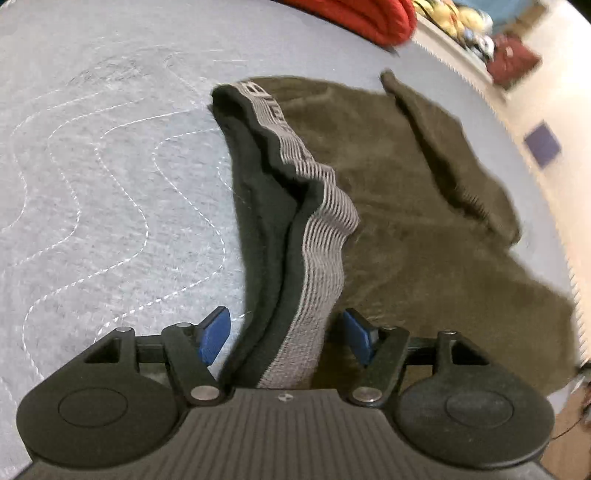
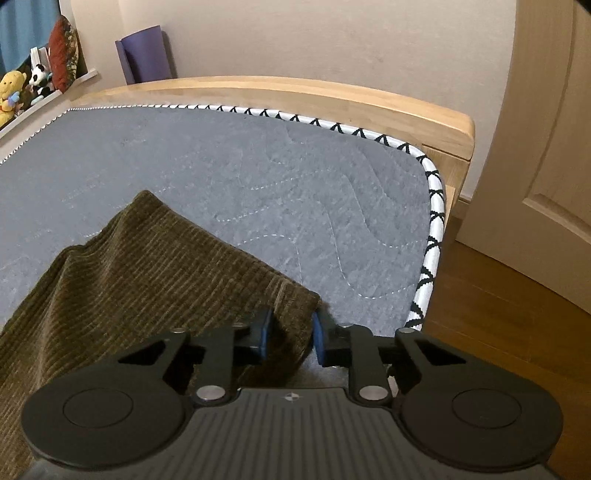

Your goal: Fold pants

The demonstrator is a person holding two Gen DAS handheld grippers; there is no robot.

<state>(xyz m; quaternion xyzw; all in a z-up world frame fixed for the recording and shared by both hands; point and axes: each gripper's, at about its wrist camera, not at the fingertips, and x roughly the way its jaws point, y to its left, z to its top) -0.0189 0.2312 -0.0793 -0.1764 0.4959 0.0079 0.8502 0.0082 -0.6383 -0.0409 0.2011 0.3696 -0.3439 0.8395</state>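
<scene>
Closest to the left wrist camera, the black left gripper (image 1: 286, 334) is seen with its blue-padded fingers (image 1: 214, 334) spread wide; the grey-striped elastic waistband (image 1: 321, 236) of the olive-brown corduroy pants (image 1: 406, 229) passes up between them, and neither pad is seen pressing on it. Its lower end is hidden behind the gripper body. Lettering woven into the band far ahead of the gripper is too blurred to be read. The dark inner lining of the waist is turned outward to the left of the band. Beyond and to the right of the gripper the pants lie spread on the grey quilted mattress (image 1: 92, 177), with a raised fold running diagonally across them. The right part of this view is smeared, so the red bundle (image 1: 362, 18) at the far edge and the items beside it cannot be made out clearly.

In the right wrist view, the black right gripper (image 2: 290, 334) is narrowed onto a corner of the ribbed pants fabric (image 2: 147, 273), which is caught between its blue pads (image 2: 264, 332). The cloth extends left of the gripper and is cut off by the frame. Ahead lie bare mattress, its black-and-white piping (image 2: 432, 206) and a pale wooden bed frame (image 2: 332, 99).
</scene>
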